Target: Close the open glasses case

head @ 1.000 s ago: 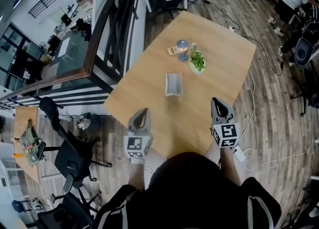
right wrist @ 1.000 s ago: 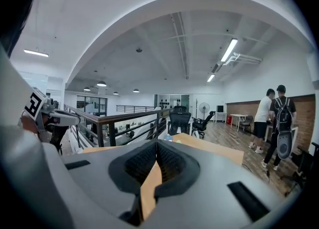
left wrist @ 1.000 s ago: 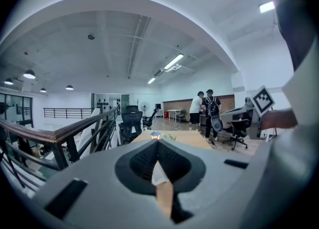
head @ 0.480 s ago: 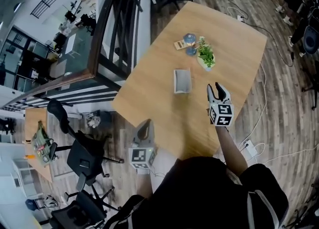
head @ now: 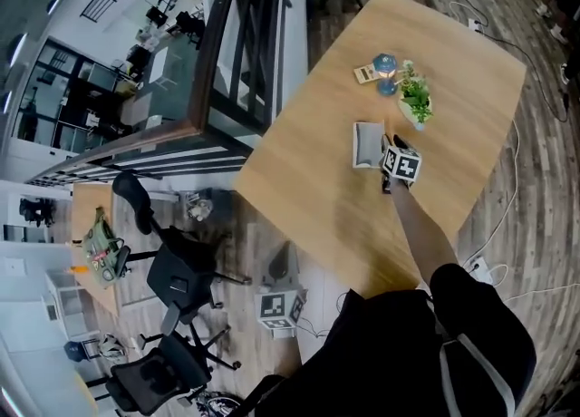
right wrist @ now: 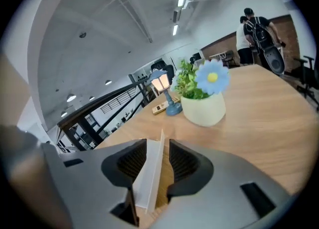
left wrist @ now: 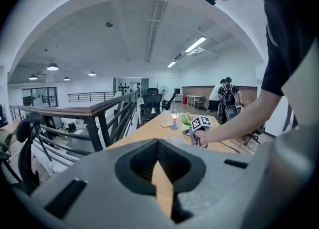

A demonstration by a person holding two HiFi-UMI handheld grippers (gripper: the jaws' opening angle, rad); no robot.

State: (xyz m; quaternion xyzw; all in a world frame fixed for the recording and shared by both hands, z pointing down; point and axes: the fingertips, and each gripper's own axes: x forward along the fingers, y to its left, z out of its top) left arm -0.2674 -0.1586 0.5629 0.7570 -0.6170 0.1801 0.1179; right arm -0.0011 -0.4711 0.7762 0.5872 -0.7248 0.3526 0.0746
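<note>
Right gripper view: right gripper [right wrist: 158,146] jaws apart, straddling the raised lid of the glasses case [right wrist: 147,180], long axis along jaws. Left gripper [left wrist: 158,144] jaws together, well apart.

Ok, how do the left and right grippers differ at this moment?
The left gripper has its jaws together, empty; the right gripper has them apart around the glasses case lid, not pressing it. The left gripper hangs off the table, over the floor; the right gripper is above the table. Both share the same grey two-jaw design.
</note>
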